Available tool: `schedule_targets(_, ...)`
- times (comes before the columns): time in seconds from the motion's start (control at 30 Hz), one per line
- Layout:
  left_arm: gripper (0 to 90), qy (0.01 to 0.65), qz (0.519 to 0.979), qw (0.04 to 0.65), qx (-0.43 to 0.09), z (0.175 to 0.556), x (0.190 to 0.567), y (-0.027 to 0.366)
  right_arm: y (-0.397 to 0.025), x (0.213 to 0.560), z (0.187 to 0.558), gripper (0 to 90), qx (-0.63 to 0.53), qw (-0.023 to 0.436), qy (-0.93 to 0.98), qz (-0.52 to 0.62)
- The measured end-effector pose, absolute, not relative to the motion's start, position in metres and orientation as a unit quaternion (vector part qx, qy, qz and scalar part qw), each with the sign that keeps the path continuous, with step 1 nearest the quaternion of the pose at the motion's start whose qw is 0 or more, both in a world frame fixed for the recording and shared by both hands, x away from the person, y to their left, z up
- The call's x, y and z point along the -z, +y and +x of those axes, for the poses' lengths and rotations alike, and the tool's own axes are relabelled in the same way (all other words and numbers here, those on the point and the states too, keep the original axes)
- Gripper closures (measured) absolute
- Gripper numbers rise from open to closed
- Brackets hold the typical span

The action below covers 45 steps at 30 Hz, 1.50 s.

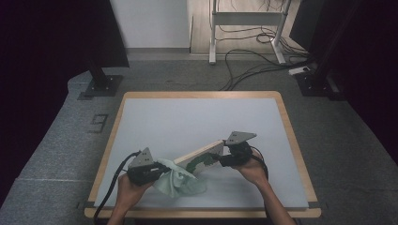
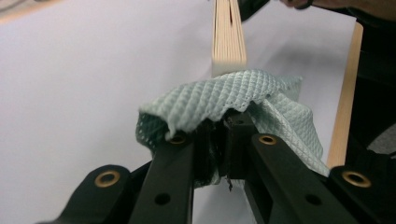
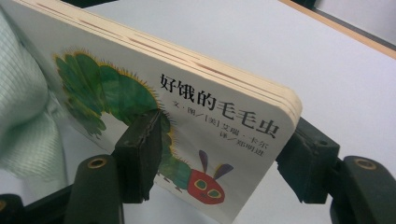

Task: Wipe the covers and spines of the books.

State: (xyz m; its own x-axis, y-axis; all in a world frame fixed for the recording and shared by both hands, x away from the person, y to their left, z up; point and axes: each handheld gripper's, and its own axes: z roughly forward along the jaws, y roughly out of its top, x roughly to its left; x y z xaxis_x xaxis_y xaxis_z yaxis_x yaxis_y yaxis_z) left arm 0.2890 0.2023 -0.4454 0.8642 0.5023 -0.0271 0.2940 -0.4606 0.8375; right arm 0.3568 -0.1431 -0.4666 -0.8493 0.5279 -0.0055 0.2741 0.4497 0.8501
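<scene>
A board book (image 3: 205,107) with a green caterpillar and Chinese title on its cover stands on its edge near the table's front middle (image 1: 202,153). My right gripper (image 1: 219,160) is shut on its right end, one pad (image 3: 140,149) on the cover and the other behind the back (image 3: 219,161). My left gripper (image 1: 158,169) is shut on a pale green waffle cloth (image 1: 182,182), which is bunched against the book's left end. In the left gripper view the cloth (image 2: 224,95) drapes over the jaws (image 2: 223,135), touching the book's page edge (image 2: 228,42).
The white table top (image 1: 197,117) has a wooden rim (image 1: 202,94). Black stands (image 1: 101,84) sit on the grey carpet at the back left and right, with white desk legs (image 1: 213,33) and cables (image 1: 253,61) behind.
</scene>
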Motion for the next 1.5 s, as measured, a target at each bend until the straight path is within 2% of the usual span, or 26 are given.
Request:
schedule_targets(0.17,83.1,0.232,0.843,0.47,-0.12,0.29,0.434,0.203,-0.143,0.467,0.357,35.1,-0.468,0.136,0.84,0.239)
schedule_targets(0.4,83.2,0.241,0.84,0.473,-0.112,0.291,0.443,0.204,-0.143,0.467,0.356,35.1,-0.468,0.136,0.84,0.239)
schedule_targets(0.63,83.4,0.255,0.846,0.459,-0.096,0.296,0.471,0.202,-0.143,0.467,0.356,35.1,-0.47,0.137,0.838,0.24)
schedule_targets(0.8,83.5,0.262,0.863,0.422,-0.093,0.298,0.495,0.194,-0.143,0.468,0.356,35.1,-0.47,0.137,0.838,0.24)
schedule_targets(1.03,83.7,0.279,0.862,0.417,-0.069,0.297,0.524,0.194,-0.144,0.468,0.356,35.1,-0.472,0.136,0.838,0.238)
schedule_targets(1.27,83.6,0.278,0.858,0.424,-0.076,0.294,0.515,0.195,-0.144,0.469,0.355,35.1,-0.473,0.137,0.837,0.239)
schedule_targets(1.5,83.4,0.258,0.842,0.464,-0.097,0.291,0.471,0.201,-0.144,0.468,0.355,35.0,-0.473,0.137,0.837,0.24)
